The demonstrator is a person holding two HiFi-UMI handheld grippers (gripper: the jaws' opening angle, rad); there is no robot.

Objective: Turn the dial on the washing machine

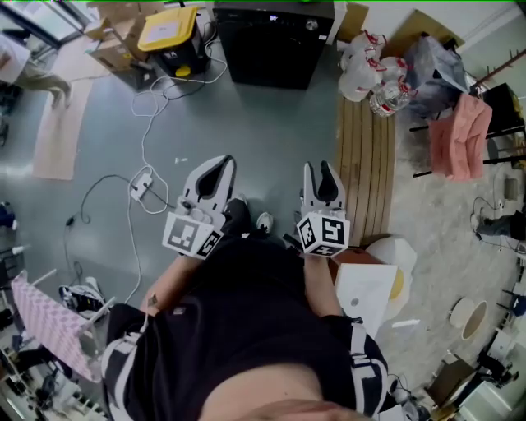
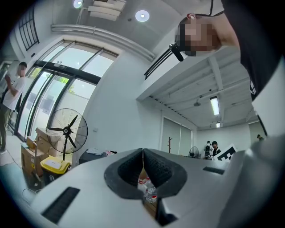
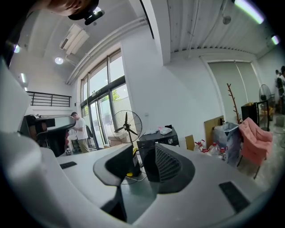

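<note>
Grey floor lay between me and the washer, its dial well apart from both grippers. Left gripper was pressed together, empty; right gripper spread, empty.

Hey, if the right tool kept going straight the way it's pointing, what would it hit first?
Probably the black washing machine, past bare grey floor; the right tool's open jaws frame it, but depth is unclear.

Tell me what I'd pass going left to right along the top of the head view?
Cardboard box, yellow-lidded bin, black washing machine, water bottles, pink cloth.
</note>
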